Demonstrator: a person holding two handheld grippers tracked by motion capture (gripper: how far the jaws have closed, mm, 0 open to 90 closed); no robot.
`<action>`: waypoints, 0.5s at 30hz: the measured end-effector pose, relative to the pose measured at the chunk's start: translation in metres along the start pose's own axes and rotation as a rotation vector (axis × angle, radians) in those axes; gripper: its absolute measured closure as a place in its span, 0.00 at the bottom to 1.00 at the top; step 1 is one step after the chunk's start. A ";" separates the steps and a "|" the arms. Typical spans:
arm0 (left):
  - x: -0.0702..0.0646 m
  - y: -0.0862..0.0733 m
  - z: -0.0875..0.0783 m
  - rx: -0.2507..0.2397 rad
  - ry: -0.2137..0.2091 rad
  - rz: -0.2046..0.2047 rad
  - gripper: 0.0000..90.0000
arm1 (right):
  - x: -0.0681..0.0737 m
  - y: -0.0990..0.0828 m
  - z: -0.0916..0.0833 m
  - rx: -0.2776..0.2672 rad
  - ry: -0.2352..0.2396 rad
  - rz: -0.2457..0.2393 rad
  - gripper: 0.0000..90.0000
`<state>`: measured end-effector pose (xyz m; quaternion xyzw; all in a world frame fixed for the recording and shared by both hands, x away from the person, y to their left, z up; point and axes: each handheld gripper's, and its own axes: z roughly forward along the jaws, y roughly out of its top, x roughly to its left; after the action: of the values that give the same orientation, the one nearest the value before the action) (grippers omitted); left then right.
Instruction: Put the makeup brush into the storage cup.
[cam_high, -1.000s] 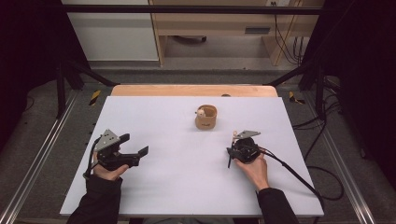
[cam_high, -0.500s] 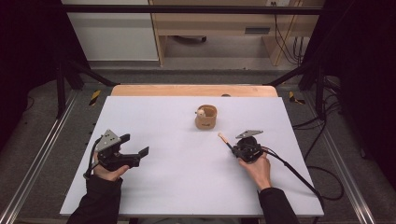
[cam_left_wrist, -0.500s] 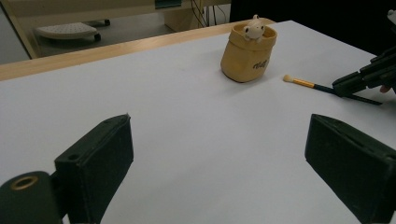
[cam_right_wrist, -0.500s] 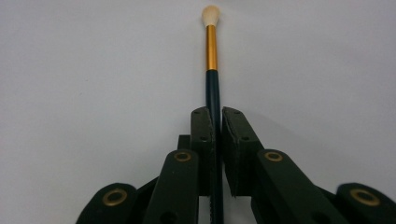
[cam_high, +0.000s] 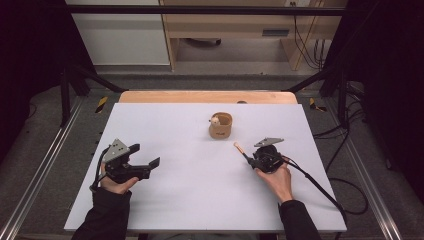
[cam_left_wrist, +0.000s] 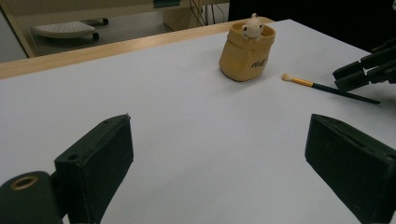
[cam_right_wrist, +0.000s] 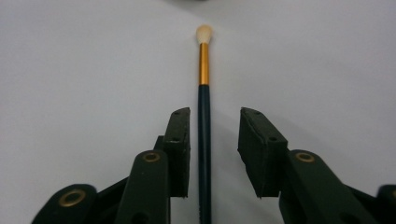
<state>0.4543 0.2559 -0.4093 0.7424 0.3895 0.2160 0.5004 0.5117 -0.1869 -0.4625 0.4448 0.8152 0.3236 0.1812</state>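
Picking up the brush (cam_right_wrist: 204, 116) looks like the step in hand, w/ the tan cup (cam_high: 220, 125) at upper centre of the high view as the likely drop spot, judging by the setup.

Right gripper (cam_right_wrist: 214, 140): jaws have just been opening and now stand apart, w/ the brush handle lying between them on the white table (cam_high: 200, 200). In the right gripper view the handle runs straight up the frame centre, close beside the left pad (cam_right_wrist: 180, 149), w/ a clear gap to the right one. Not gripped, as far as I can tell. Pale tip at top centre, gold ferrule just below it.

In the high view the brush pokes out up-left from the right gripper (cam_high: 248, 158), right of centre, tip pointing toward the cup but apart from it. In the left gripper view it lies at right, just beside the cup.

Left gripper (cam_left_wrist: 219, 172): jaws wide apart, nothing between them; it rests at lower left of the high view, well away from the brush.

To do it well:
- Nudge the right gripper sideways so the handle sits mid-gap, not hugging one pad; otherwise closing may roll it.
- Keep pads low, near the table, as the handle is thin.
- Grip on the dark handle, not the ferrule.
- Close slowly, lift level, then tilt toward the cup.
- A small figure sits at the cup's rim; aim for the free side.
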 end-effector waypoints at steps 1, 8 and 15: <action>0.000 0.000 0.000 0.001 0.001 0.001 0.08 | -0.001 0.002 -0.002 -0.006 -0.001 0.001 0.65; 0.001 0.000 0.000 -0.001 -0.001 -0.001 0.08 | -0.003 0.020 -0.012 0.005 0.018 -0.040 0.52; 0.000 0.000 0.000 0.001 -0.002 -0.001 0.08 | 0.002 0.048 -0.012 0.131 0.041 -0.076 0.48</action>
<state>0.4544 0.2564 -0.4092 0.7427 0.3896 0.2145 0.5007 0.5325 -0.1704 -0.4202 0.4179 0.8545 0.2714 0.1470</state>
